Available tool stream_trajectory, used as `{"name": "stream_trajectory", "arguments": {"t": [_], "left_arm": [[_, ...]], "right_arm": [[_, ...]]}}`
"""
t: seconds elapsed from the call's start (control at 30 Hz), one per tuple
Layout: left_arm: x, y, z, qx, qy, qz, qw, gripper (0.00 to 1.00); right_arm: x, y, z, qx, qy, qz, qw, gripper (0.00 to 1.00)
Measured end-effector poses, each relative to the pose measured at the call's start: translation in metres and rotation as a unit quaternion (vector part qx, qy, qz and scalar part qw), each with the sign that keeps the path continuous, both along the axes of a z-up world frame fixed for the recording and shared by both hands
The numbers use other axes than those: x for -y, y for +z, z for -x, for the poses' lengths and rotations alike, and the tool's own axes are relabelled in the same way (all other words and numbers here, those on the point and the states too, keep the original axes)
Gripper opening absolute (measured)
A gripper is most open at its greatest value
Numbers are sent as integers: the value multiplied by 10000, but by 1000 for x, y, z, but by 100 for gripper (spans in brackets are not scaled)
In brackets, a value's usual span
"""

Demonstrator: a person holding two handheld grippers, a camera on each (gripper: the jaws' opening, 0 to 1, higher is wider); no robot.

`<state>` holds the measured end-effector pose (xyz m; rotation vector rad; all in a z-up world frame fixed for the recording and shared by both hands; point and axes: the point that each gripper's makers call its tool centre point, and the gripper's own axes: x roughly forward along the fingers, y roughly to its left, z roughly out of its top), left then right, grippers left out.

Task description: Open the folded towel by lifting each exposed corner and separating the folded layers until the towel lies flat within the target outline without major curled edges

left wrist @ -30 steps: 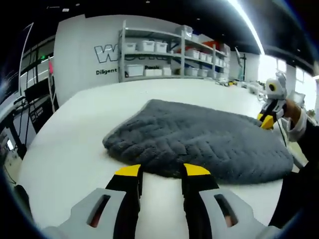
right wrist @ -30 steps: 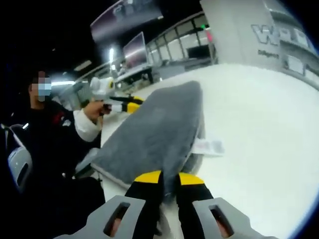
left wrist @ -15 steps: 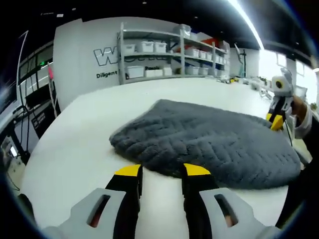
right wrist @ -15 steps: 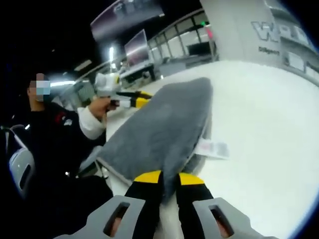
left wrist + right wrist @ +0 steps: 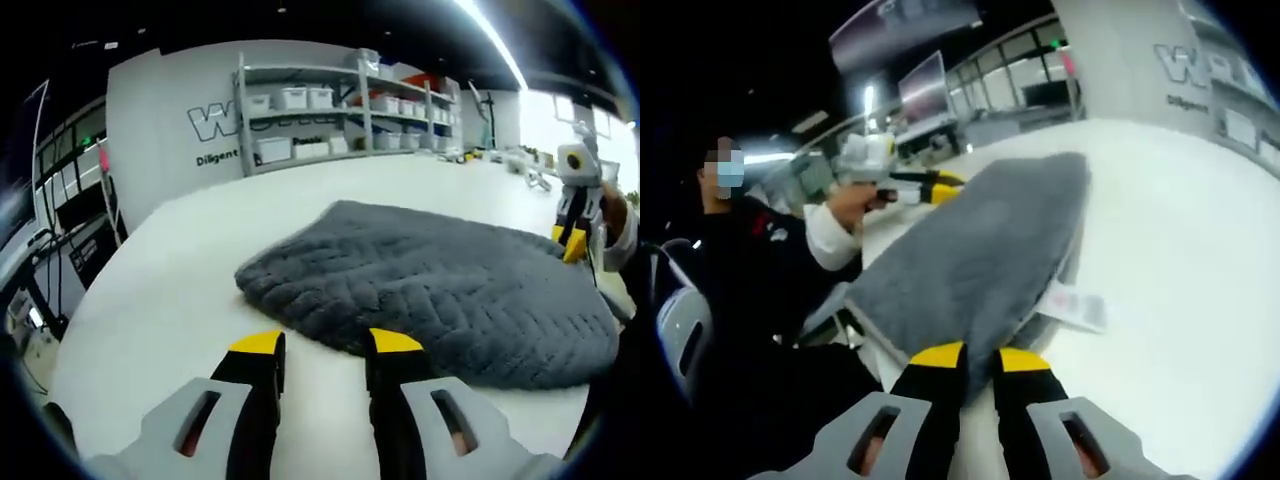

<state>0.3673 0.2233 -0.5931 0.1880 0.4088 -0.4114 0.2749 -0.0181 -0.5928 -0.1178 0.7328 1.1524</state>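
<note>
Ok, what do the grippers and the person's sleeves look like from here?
The left gripper and the right gripper each have black fingers with yellow tips on pale grey slotted mounts. In the right gripper view, the left gripper's body is whitish; the person wears a dark top with a white cuff.

There are 1 grey towel (image 5: 440, 290) with 1 white label (image 5: 1072, 306), 1 white table (image 5: 180, 270), 2 yellow-tipped grippers, left (image 5: 322, 345) and right (image 5: 968, 358), 1 shelving rack (image 5: 340, 110), and 1 person (image 5: 750, 290).
</note>
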Motion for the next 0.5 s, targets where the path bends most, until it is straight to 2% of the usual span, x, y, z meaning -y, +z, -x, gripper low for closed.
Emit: {"name": "stream_trajectory", "arguments": {"t": [0.33,0.5], "left_arm": [[8,1,-2,65,-21,-137,9999,32],[14,1,-4,-33,-126,-298,9995,32]], "right_arm": [[-2,-1,10,-15,117,11,9999,8],[-3,-1,13,-24,145,5,9999,8]]}}
